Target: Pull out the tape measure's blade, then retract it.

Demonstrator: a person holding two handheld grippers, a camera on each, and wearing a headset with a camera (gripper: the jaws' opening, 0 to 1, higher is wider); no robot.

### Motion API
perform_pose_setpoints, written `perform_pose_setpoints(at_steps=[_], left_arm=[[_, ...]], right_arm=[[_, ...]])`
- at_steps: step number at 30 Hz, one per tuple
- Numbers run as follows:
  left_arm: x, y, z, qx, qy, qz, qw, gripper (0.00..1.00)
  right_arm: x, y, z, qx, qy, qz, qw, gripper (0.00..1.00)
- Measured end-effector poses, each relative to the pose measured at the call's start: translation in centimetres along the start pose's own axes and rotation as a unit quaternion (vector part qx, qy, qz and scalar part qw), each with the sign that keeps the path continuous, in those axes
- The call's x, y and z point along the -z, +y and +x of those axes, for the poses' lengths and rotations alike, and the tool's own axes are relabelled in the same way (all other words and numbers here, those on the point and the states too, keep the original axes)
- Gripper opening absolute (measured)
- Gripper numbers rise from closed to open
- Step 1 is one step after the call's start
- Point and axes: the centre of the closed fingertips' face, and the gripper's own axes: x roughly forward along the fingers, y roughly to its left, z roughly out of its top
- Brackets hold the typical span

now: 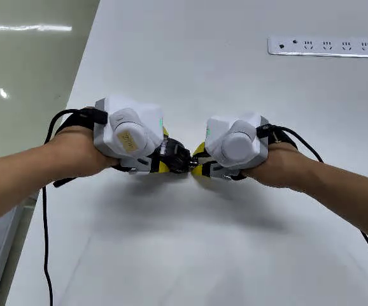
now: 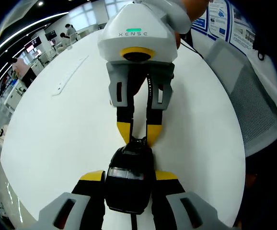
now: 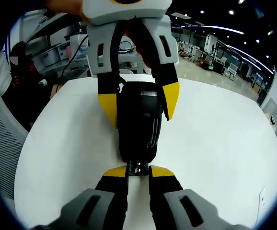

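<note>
Head view shows your left gripper (image 1: 163, 153) squeezing the black tape measure (image 1: 177, 156) over the white table (image 1: 235, 76). Its blade end points right, toward your right gripper (image 1: 198, 160), which pinches the blade tip (image 3: 138, 168). To pull the blade out, I think you move the two grippers straight apart.

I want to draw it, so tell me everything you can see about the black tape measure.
The tape measure is a black case, plastic-looking, with ribbed grip and a glossy panel. The left gripper squeezes its sides with yellow-tipped fingers; the right gripper pinches the small blade tip at its front. Hardly any blade is out. It is held over the white table.
</note>
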Motion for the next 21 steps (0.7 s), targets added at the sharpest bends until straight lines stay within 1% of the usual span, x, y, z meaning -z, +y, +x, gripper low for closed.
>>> perform_pose_setpoints(at_steps=[5,9,13,18,21], left_arm=[[0.01,0.00,0.05,0.006,0.006,0.001,1.0000,0.34],[-0.03,-0.04,0.02,0.008,0.005,0.006,0.9999,0.33],[-0.04,-0.07,0.04,0.009,0.010,0.010,0.9999,0.33],[-0.05,-0.10,0.03,0.010,0.008,0.015,0.9998,0.33],[-0.03,-0.12,0.05,0.013,0.011,0.016,0.9997,0.32]], right_arm=[[0.00,0.03,0.01,-0.006,-0.005,-0.007,0.9999,0.15],[0.02,0.04,0.01,-0.010,-0.010,-0.009,0.9999,0.14],[0.04,0.04,0.03,-0.011,-0.008,-0.014,0.9998,0.13],[0.08,0.02,0.04,-0.011,-0.009,-0.014,0.9998,0.12],[0.15,0.09,-0.08,-0.010,-0.006,-0.021,0.9997,0.12]])
